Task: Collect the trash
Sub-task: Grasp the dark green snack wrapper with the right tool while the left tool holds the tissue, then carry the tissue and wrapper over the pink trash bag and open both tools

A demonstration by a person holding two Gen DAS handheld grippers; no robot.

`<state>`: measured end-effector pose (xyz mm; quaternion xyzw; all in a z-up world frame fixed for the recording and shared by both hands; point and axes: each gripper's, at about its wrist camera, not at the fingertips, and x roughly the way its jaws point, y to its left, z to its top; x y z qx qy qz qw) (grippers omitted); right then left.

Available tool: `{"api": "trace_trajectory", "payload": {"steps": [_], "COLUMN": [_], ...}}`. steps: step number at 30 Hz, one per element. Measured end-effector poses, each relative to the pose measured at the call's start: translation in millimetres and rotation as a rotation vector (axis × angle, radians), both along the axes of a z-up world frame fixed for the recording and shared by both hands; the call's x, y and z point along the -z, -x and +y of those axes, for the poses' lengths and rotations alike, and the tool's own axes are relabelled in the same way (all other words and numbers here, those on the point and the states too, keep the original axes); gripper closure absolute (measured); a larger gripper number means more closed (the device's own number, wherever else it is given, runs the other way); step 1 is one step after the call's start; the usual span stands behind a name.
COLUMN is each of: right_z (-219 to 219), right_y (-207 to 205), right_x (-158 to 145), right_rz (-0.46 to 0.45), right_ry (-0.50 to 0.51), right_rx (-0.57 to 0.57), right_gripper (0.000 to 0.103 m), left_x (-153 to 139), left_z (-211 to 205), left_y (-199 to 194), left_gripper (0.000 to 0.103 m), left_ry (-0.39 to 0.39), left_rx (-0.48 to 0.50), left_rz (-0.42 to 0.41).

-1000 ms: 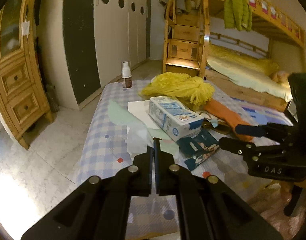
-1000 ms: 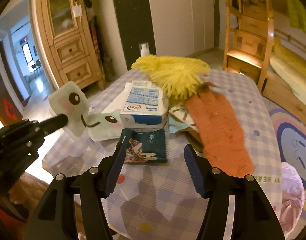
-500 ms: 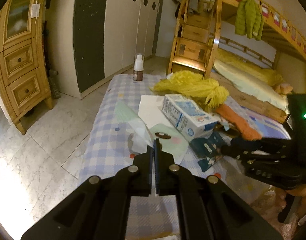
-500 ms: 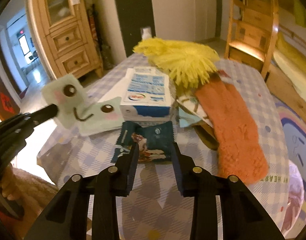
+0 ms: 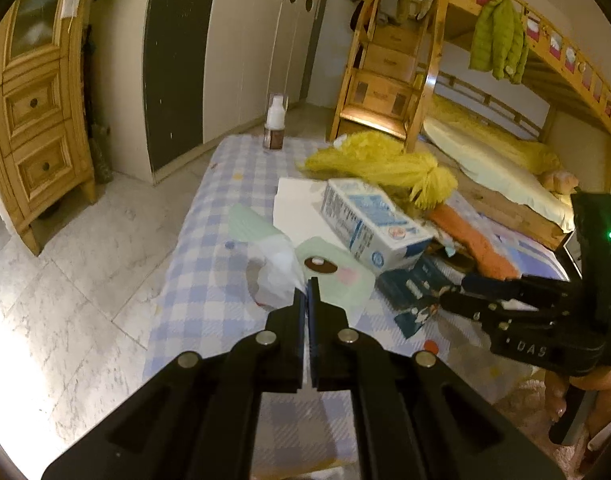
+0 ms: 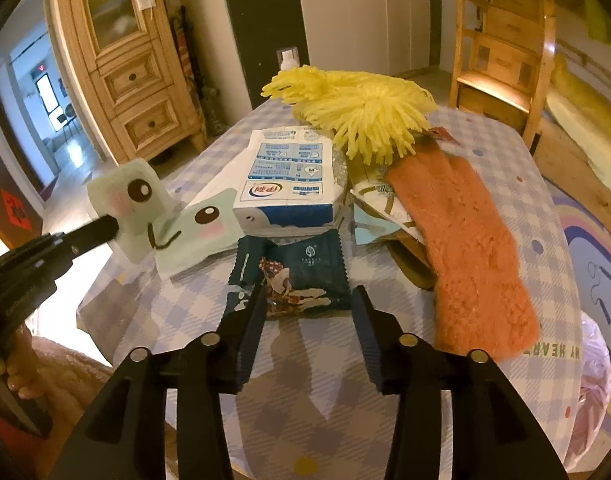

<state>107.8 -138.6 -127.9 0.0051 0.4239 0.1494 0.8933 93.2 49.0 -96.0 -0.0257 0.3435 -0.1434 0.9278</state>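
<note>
Pale green, the cartoon-face wrapper (image 6: 123,200) is pinched in the left hand-held gripper (image 5: 306,296), lifted at the bench's (image 6: 505,168) left edge. Right of it, the spread right hand-held gripper (image 6: 307,300) straddles the dark snack packet (image 6: 293,276), lying flat before the milk carton (image 6: 289,176), long axis left-right. Best to close low across its near edge.

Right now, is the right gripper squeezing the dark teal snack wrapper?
No, the right gripper is open, its fingers either side of the dark teal snack wrapper lying flat on the checked tablecloth.
</note>
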Motion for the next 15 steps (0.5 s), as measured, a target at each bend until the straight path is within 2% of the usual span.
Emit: {"api": "trace_trajectory", "payload": {"steps": [4,6,8,9,15], "right_z": [-0.2,3.0,3.2,3.2,-0.1], "right_y": [-4.4,-4.1,-3.6,-3.1,5.2], "right_x": [7.5,9.4,9.8,9.6,-1.3], "right_rz": [0.048,0.05,0.055,0.057,-0.003], "right_ry": [0.001,0.034,0.027,0.021,-0.022], "right_rx": [-0.005,-0.009,-0.022,-0.027,-0.045], "right_gripper": [0.058,0.065,0.093,0.1,0.103], "left_x": [-5.9,-5.6,-4.8,-5.2,-2.8], "left_z": [-6.5,-10.6,-13.9,-15.1,-10.8], "left_y": [1.4,1.1,1.0,0.7,0.1], "left_gripper": [0.103,0.103,0.103,0.103,0.103], "left_ry": [0.011,0.001,-0.009,-0.014,-0.017], "left_rx": [0.014,0.021,0.024,0.025,0.008], "left_rz": [-0.033,-0.03,-0.027,-0.028,-0.016]}}
